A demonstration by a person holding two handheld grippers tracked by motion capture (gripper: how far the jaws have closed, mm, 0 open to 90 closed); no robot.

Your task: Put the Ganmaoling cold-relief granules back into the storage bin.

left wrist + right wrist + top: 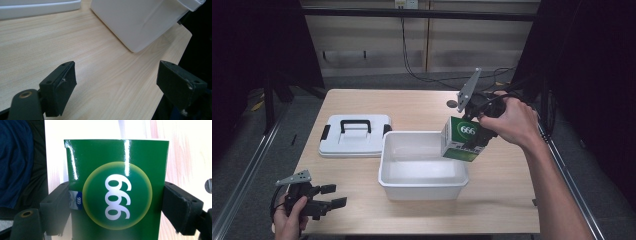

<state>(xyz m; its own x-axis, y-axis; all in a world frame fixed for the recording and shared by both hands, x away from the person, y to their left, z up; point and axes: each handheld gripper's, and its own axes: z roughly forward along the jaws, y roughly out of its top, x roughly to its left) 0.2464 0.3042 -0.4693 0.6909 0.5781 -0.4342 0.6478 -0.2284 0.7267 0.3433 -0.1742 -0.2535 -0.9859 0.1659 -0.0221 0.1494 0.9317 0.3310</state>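
A green box point(460, 139) marked "666" in a pale circle hangs above the right rim of the white bin point(422, 186). My right gripper point(475, 136) is shut on it. The right gripper view has the green box point(117, 190) clamped between the two black jaws, its label seen upside down. My left gripper point(333, 195) rests at the table's front left corner, held in a hand, jaws open and apart. In the left gripper view my left gripper point(117, 85) has only bare wood between its jaws, with the white bin point(140, 22) ahead.
A white lid point(354, 135) with a black handle and black clips lies flat to the left of the bin; its edge point(37, 8) appears in the left gripper view. The wooden table point(357, 100) has dark drops on both sides. Cables trail behind its far edge.
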